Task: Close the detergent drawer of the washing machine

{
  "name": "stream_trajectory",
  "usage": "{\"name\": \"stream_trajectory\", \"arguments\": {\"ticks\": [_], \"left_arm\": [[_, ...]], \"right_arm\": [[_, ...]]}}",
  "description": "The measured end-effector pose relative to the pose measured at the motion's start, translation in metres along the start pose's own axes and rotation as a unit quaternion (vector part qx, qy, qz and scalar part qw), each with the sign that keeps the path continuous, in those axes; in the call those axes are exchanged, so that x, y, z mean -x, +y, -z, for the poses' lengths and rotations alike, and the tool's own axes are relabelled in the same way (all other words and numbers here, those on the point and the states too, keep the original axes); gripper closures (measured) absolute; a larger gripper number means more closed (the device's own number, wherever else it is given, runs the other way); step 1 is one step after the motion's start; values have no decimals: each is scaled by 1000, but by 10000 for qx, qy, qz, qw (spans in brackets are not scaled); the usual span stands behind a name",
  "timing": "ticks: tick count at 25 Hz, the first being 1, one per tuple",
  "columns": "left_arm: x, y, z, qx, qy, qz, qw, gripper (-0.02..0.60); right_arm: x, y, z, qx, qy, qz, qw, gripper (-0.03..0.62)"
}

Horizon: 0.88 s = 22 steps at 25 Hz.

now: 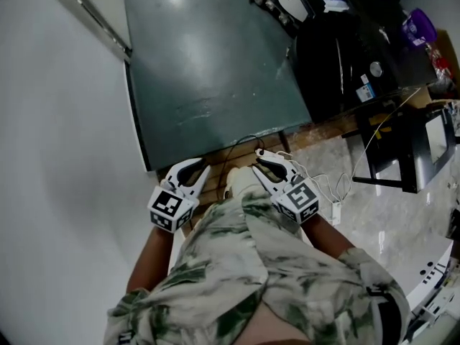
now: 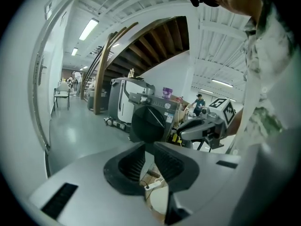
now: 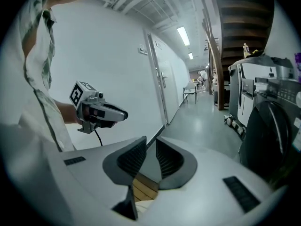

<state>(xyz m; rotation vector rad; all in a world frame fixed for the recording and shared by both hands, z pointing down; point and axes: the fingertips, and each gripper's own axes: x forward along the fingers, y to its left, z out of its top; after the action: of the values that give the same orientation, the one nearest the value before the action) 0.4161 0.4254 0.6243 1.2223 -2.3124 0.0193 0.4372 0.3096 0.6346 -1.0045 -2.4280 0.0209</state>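
A black front-loading washing machine [image 1: 359,56] stands at the upper right of the head view. The left gripper view shows its round door [image 2: 149,122] ahead, under a control strip; its dark edge [image 3: 275,126] fills the right of the right gripper view. I cannot make out the detergent drawer in any view. Both grippers hang close to the person's body, far from the machine. My left gripper [image 1: 192,169] has only a narrow gap between its pads and holds nothing. The right gripper [image 1: 263,161] looks the same, nothing between its pads.
A dark green floor area [image 1: 208,63] lies ahead, a white wall [image 1: 57,157] to the left. Wooden boards [image 1: 215,185] and white cables with a power strip [image 1: 336,210] lie near the feet. A black metal frame [image 1: 402,149] stands right. More white appliances [image 2: 123,102] stand further back.
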Motion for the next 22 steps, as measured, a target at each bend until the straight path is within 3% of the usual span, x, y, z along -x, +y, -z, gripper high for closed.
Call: {"name": "stream_trajectory", "arguments": {"ticks": [5,11,17,22], "left_arm": [[-33,29,-79,-157,161,133,9997,490],[-58,39,-147,-230,141,202,9994,486],[-79,39,-190,-454,110,460,9978,486],[-102,62,-204,-376,82,623,9973,486]], "right_arm": [[-10,-55,-55,-9,23,-4,10000,510],[4,-88,-96,-155,-152,148,9997,519],[15,-107,-108,-368,-208,433,9982,520],[12,-129,-121,-541,-258,794,9950,519]]}}
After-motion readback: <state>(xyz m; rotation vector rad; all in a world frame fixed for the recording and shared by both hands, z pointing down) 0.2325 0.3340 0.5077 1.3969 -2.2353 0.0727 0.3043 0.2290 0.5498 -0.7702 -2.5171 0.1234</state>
